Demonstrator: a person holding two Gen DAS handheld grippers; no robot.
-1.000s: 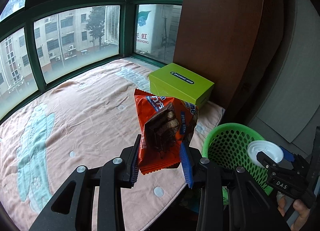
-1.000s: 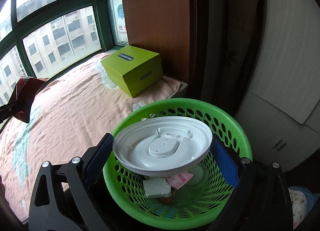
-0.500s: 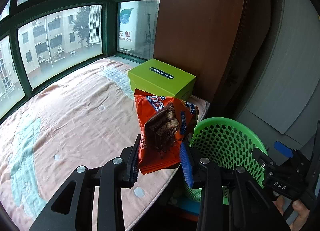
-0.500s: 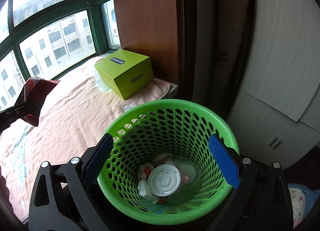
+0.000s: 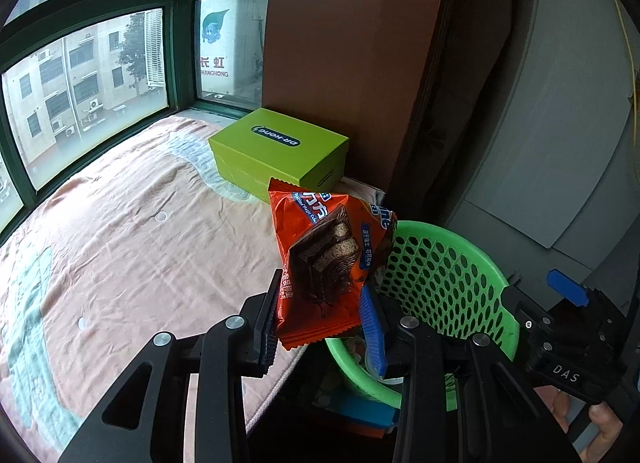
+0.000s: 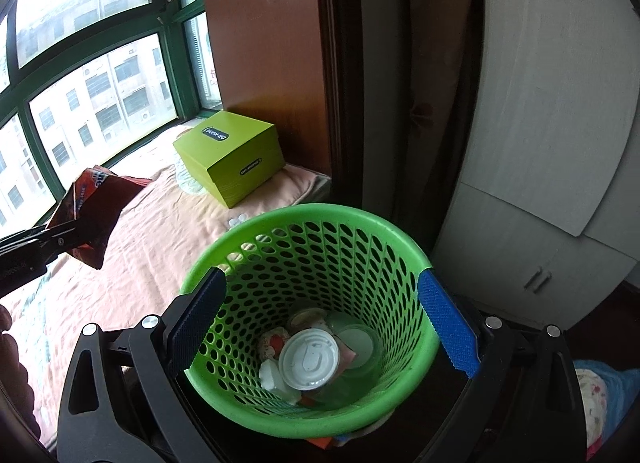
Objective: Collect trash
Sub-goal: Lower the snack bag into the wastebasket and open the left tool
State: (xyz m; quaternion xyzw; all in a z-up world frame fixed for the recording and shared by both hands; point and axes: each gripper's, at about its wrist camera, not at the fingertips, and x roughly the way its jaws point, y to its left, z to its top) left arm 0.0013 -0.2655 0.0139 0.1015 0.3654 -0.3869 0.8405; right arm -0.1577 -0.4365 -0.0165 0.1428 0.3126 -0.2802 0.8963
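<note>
We see an orange snack wrapper (image 5: 320, 263) printed with a picture of a chocolate-coated cake and blue lettering, crumpled at its top and crimped along its lower edge. The left tongs (image 5: 320, 319) pinch it by its lower half and hold it upright in the air, above the edge of the bed (image 5: 120, 247) and just beside the rim of the green basket (image 5: 448, 283).

The right tongs (image 6: 320, 323) stand wide apart over the basket (image 6: 304, 271), one blue pad on each side of the rim, with nothing between them.

From the right wrist view we look straight down into the basket: a white cup lid (image 6: 309, 359) lies on top of other scraps and clear plastic at the bottom. The left wrist view shows only the perforated wall. The right view also catches the wrapper (image 6: 90, 215) from its darker, shaded side, at the far left.

From the left wrist view we read the wrapper's printed face, and see the right tongs (image 5: 568, 339) side-on beyond the basket.

A lime-green box (image 5: 280, 151) sits on the bed against a brown panel (image 5: 352, 63).
</note>
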